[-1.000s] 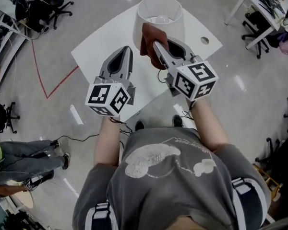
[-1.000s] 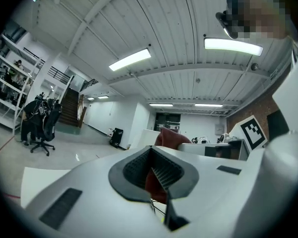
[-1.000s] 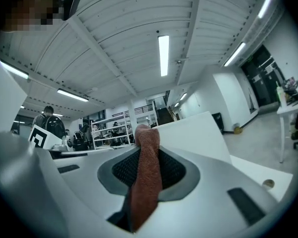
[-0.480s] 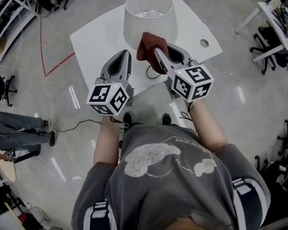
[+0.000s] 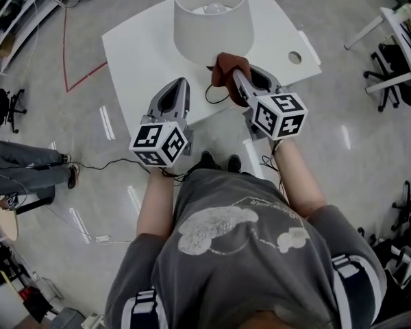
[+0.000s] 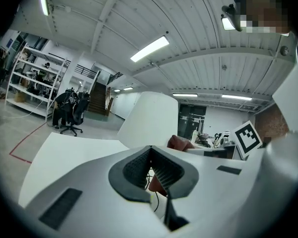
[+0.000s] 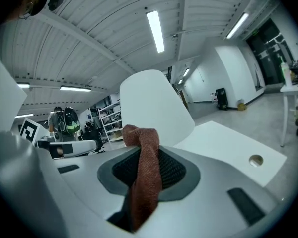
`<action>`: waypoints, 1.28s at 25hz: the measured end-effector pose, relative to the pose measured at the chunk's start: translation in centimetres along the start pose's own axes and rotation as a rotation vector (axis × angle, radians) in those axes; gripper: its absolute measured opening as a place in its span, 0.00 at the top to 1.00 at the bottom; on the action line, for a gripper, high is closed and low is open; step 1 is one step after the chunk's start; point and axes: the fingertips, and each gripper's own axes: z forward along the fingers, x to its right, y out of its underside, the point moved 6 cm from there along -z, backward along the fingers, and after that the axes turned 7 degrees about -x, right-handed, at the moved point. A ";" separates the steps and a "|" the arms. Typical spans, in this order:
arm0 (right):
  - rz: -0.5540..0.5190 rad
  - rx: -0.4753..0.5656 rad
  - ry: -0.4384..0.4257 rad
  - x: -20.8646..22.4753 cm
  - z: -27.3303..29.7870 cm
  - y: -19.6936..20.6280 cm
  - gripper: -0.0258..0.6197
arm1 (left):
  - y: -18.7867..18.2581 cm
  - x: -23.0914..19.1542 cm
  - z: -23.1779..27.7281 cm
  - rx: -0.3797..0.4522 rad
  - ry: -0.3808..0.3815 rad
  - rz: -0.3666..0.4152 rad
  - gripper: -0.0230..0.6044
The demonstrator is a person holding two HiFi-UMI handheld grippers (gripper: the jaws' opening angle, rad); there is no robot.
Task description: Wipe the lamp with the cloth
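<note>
1. From the head view the lamp (image 5: 213, 20) shows only its shade. Stem and base are hidden beneath it.
2. In the right gripper view the lower end of the cloth (image 7: 148, 182) drops out of sight behind the body of the right hand-held gripper (image 7: 149, 155). Whether the cloth touches the shade cannot be told.
3. One end of the black cord (image 5: 209, 96) disappears under the cloth.
4. The far corner of the tabletop (image 5: 140, 53) is cut off by the head view's top edge.
5. In the left gripper view the left hand-held gripper (image 6: 151, 156) hides the lamp's foot and most of the cloth.
6. A bystander (image 5: 24, 164) is cut off at the left edge, with only the legs showing.
</note>
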 end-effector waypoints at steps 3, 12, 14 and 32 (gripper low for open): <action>0.011 -0.009 0.011 -0.4 0.4 0.5 0.83 | 0.5 -0.6 0.2 -0.011 0.019 -0.005 0.95; -0.015 0.061 0.034 -4.3 -1.8 -2.6 0.83 | -3.9 -1.3 0.9 0.039 0.132 0.038 0.95; -0.038 0.095 0.034 -4.7 -2.8 -4.0 0.83 | -5.3 -0.4 1.2 0.066 0.164 0.066 0.95; -0.151 0.210 -0.243 2.2 -2.2 -11.6 0.83 | -8.1 3.6 3.9 0.221 -0.038 0.091 0.95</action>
